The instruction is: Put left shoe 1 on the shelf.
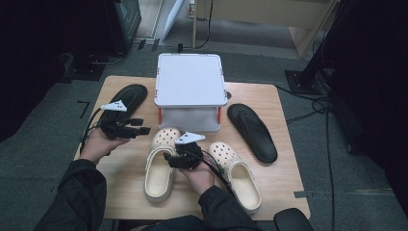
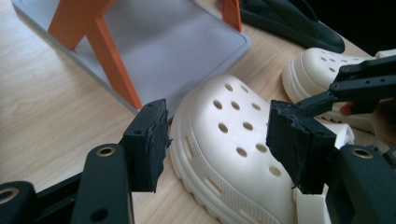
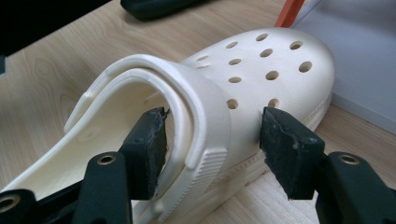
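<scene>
Biggest thing on your wooden table (image 1: 269,192) is the grey two-tier shoe rack (image 1: 190,79) with the orange legs, sitting at the far edge in the middle. A black flip-flop (image 1: 252,131) lies to the right of it, well apart from the other black flip-flop (image 1: 126,98) over on the left of the rack.

In front of the rack you've got the pair of cream clogs. The left clog (image 1: 161,166) has its toe just about at the rack's bottom shelf, heel toward you. The right clog (image 1: 236,174) lies near it, angled outward a bit.

Your right gripper (image 1: 169,157) is down at the left clog, pointing across it. In the right gripper view its jaws straddle the clog's side wall and folded heel strap, one pad inside the opening, one outside by the vent holes, with visible gaps, so it's released, not clamping.

Your left gripper (image 1: 140,126) hangs above the table left of that clog's toe, jaws spread wide with nothing gripped; the left gripper view looks right over the toe.
</scene>
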`<state>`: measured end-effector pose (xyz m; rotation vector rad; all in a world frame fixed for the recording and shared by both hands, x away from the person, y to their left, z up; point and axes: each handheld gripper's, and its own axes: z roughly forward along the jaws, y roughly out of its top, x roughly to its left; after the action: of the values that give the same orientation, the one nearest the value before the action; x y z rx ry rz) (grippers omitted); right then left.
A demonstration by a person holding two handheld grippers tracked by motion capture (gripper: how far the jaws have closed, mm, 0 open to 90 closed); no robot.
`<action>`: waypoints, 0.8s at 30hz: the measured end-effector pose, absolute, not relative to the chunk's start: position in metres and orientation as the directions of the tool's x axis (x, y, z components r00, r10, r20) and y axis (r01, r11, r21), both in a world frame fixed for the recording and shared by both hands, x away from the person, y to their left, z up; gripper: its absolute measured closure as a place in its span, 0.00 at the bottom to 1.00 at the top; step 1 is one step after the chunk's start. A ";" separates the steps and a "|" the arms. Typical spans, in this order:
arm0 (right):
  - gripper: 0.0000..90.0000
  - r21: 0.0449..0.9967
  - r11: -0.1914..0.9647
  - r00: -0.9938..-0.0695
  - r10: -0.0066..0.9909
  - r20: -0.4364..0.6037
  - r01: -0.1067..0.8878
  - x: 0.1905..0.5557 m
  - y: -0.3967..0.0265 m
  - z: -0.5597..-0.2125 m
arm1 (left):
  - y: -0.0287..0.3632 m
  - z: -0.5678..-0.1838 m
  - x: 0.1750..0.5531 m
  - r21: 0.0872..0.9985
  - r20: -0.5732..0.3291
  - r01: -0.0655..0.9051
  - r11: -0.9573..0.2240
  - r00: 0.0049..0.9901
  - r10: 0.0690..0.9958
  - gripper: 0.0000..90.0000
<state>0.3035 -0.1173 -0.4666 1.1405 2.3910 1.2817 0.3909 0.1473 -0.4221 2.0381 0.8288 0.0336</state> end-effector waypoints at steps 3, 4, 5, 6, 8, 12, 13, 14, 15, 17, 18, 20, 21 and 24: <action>0.50 0.778 0.315 -0.675 0.715 0.183 0.544 0.304 -0.118 -0.466 | 0.144 -0.421 0.394 0.758 -0.278 0.539 -0.367 0.776 0.566 0.43; 0.52 0.779 0.313 -0.675 0.714 0.184 0.544 0.304 -0.119 -0.466 | 0.144 -0.420 0.395 0.754 -0.276 0.540 -0.374 0.777 0.566 0.43; 0.55 0.779 0.312 -0.676 0.712 0.187 0.544 0.303 -0.120 -0.465 | 0.143 -0.420 0.396 0.756 -0.274 0.537 -0.374 0.778 0.565 0.43; 0.57 0.780 0.313 -0.675 0.714 0.183 0.542 0.302 -0.121 -0.464 | 0.143 -0.418 0.396 0.755 -0.281 0.540 -0.371 0.779 0.561 0.43; 0.61 0.785 0.303 -0.676 0.713 0.189 0.540 0.301 -0.122 -0.463 | 0.143 -0.412 0.398 0.760 -0.273 0.531 -0.374 0.783 0.559 0.44; 0.66 0.789 0.284 -0.668 0.716 0.203 0.544 0.299 -0.124 -0.461 | 0.143 -0.403 0.402 0.764 -0.266 0.528 -0.372 0.782 0.564 0.55; 0.67 0.791 0.281 -0.665 0.720 0.201 0.544 0.298 -0.124 -0.461 | 0.143 -0.400 0.402 0.766 -0.273 0.528 -0.367 0.784 0.558 0.55; 0.70 0.792 0.292 -0.667 0.722 0.185 0.536 0.295 -0.124 -0.460 | 0.142 -0.398 0.403 0.769 -0.276 0.523 -0.368 0.791 0.547 0.59; 0.70 0.792 0.292 -0.667 0.722 0.185 0.536 0.295 -0.124 -0.460 | 0.141 -0.396 0.404 0.770 -0.273 0.518 -0.372 0.795 0.542 0.59; 0.74 0.791 0.302 -0.666 0.726 0.170 0.532 0.293 -0.125 -0.458 | 0.138 -0.392 0.405 0.777 -0.264 0.502 -0.380 0.808 0.527 0.62; 0.75 0.791 0.303 -0.665 0.728 0.167 0.531 0.292 -0.126 -0.457 | 0.137 -0.390 0.406 0.782 -0.260 0.494 -0.380 0.812 0.522 0.63; 0.77 0.790 0.308 -0.666 0.728 0.163 0.530 0.291 -0.126 -0.457 | 0.133 -0.383 0.408 0.789 -0.255 0.482 -0.381 0.822 0.509 0.63; 0.78 0.791 0.312 -0.668 0.727 0.157 0.526 0.291 -0.128 -0.456 | 0.131 -0.380 0.410 0.790 -0.250 0.476 -0.386 0.826 0.506 0.62; 0.79 0.785 0.311 -0.665 0.729 0.164 0.535 0.289 -0.131 -0.455 | 0.126 -0.372 0.414 0.796 -0.248 0.465 -0.388 0.835 0.492 0.61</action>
<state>0.2892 -0.1309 -0.4549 1.1574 2.3557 1.2770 0.4135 0.1255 -0.3718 2.0389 0.7031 0.0353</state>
